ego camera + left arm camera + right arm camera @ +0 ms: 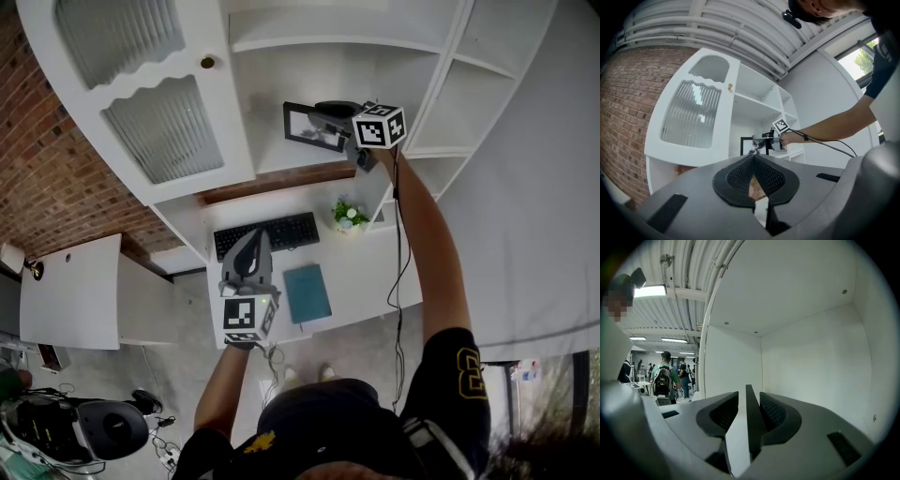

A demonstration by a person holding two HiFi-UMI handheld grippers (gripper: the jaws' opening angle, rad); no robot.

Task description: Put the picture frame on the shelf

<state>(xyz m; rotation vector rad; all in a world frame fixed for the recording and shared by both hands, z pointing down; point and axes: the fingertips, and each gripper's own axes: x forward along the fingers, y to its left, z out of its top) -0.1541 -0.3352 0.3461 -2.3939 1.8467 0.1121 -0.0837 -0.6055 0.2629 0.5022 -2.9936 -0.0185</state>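
Far left of both tongs stands the cabinet door [159, 131] with ribbed glass, and beyond it a brick wall [47, 169] runs out of the picture. The left tongs [253, 239] hang low over the worktop [375, 272], well apart from the frame. Their own view [753, 158] shows the pad tips touching with nothing between them, only a slit lower down. In the head view their body covers part of the keyboard [292, 230]. Just right of them lies a teal notebook [307, 292]. Further right, beneath the right tongs, sits a small plant [349, 214] whose pot is hard to make out.

Up in the shelf [272, 155] compartment the frame [302, 127] stands upright between the jaws of the right tongs [330, 116], which hide its right part. In the right gripper view [749, 397] the frame [751, 420] shows only edge-on, as a thin dark strip. The jaws stand a little apart around it, with a light gap on its left and a bare sliver on its right, so the pads do not press. Its picture cannot be seen there.

From the left gripper view the frame [746, 145] is small and its lower edge is cut off by the tongs' own body, so whether it rests on the shelf board cannot be told. A cable [401, 234] runs down the right arm.
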